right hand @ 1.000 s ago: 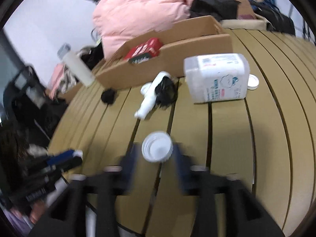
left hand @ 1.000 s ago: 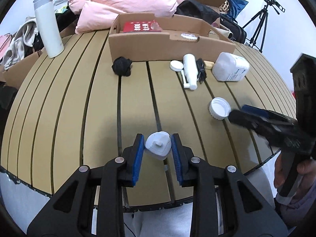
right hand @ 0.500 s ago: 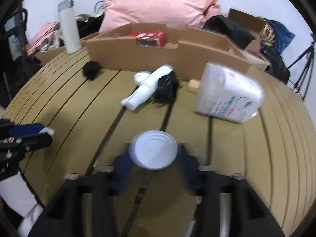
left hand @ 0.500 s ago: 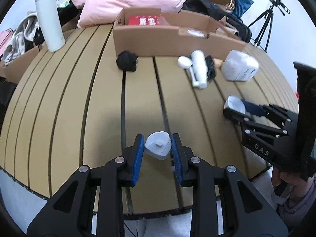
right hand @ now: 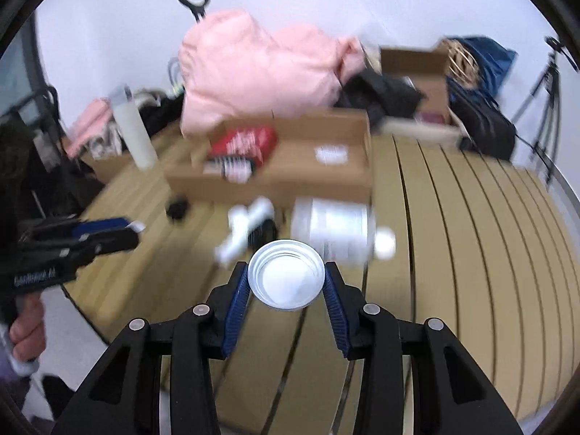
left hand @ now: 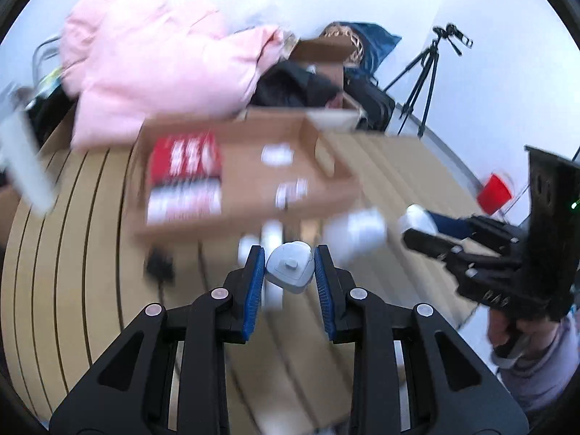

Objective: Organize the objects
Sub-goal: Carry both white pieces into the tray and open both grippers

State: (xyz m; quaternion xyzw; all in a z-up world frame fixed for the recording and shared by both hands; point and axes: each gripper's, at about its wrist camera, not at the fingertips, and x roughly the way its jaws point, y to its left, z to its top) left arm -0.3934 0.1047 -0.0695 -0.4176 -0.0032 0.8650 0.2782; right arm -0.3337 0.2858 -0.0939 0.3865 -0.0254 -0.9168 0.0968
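Both jaw pairs pinch white caps above the slatted wooden table (right hand: 471, 239). Left gripper (left hand: 289, 272): blue pads clamp a small flip-top cap (left hand: 290, 266). Right gripper (right hand: 286, 282): pads press the rim of a round screw lid (right hand: 286, 278), open side toward the camera. Farther off, an open cardboard box (right hand: 319, 177) holds a red packet (right hand: 244, 143). Near the box lie a white jug (right hand: 331, 230) and a white bottle (right hand: 246, 226), both blurred

It looked like a makeshift recording room: a slatted wooden table (right hand: 471, 217), a camera tripod (left hand: 420, 83) by bare white walls, a pink duvet (right hand: 261, 69), bags and cardboard boxes (right hand: 319, 174) piled behind.
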